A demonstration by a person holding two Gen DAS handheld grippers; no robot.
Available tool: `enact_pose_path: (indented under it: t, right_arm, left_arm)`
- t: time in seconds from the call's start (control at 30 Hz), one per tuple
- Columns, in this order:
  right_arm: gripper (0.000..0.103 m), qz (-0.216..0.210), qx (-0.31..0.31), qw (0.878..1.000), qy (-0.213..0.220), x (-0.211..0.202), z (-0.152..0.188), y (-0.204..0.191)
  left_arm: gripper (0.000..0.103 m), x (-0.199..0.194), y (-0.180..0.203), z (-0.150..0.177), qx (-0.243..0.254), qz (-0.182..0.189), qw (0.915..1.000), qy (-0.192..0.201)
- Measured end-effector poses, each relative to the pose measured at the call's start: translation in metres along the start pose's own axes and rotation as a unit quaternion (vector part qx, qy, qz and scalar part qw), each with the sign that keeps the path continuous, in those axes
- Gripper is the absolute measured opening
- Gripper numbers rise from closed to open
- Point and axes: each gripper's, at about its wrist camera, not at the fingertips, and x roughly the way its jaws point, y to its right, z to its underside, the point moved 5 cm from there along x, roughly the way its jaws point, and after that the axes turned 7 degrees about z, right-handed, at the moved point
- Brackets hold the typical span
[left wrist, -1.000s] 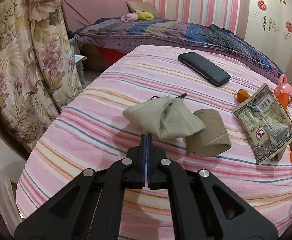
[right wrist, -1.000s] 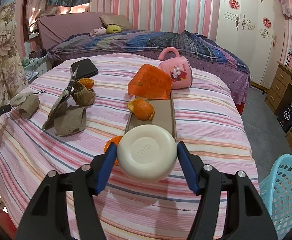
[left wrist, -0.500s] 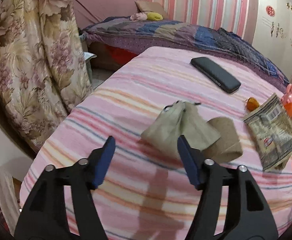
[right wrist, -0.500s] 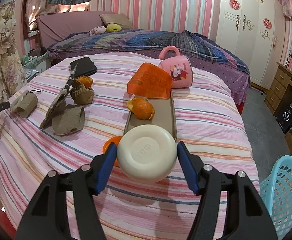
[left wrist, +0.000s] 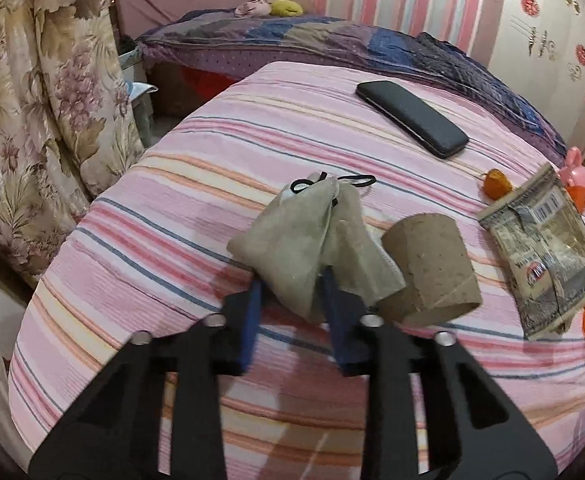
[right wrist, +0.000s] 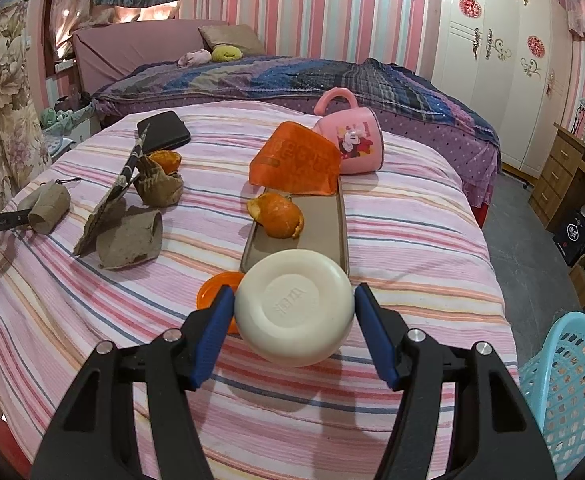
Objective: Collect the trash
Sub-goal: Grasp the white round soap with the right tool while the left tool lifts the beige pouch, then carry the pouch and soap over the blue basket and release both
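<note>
My left gripper [left wrist: 290, 292] straddles the mask [left wrist: 292, 240], jaws spread; my right gripper [right wrist: 294, 320] pinches the bowl [right wrist: 294, 308].

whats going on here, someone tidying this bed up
Yes, a person with a gripper in each hand is collecting trash off the striped bedspread. The left gripper has its fingers around a crumpled grey mask, beside a cardboard tube. The right gripper holds a white lid. A blue basket waits nearby.

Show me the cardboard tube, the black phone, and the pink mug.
cardboard tube [left wrist: 432, 268], left wrist view, on its curved side.
black phone [left wrist: 412, 122], left wrist view, middle of its back.
pink mug [right wrist: 354, 140], right wrist view, on its printed side.
</note>
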Motion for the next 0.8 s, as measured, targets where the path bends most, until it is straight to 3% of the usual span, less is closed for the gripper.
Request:
enact_pose_path:
  t: [0.1,0.43,0.63,0.8]
  right_arm:
    - [0.062,0.0,0.001,1.0,0.003,-0.002,0.0,0.002]
    - [0.062,-0.004,0.015,1.0,0.015,-0.011,-0.004,0.015]
    - [0.062,-0.004,0.016,0.999,0.031,-0.026,-0.006,0.027]
    - [0.062,0.009,0.022,0.999,0.038,-0.043,-0.002,0.054]
  left_arm:
    - [0.01,-0.009,0.001,-0.001,0.001,-0.009,0.9999,0.011]
    - [0.01,-0.068,0.012,0.004,-0.003,-0.048,0.996,0.075]
    - [0.01,-0.089,0.058,0.011,0.029,-0.061,0.9926,0.101]
    - [0.01,-0.099,0.117,0.022,0.069,-0.038,0.99,0.117]
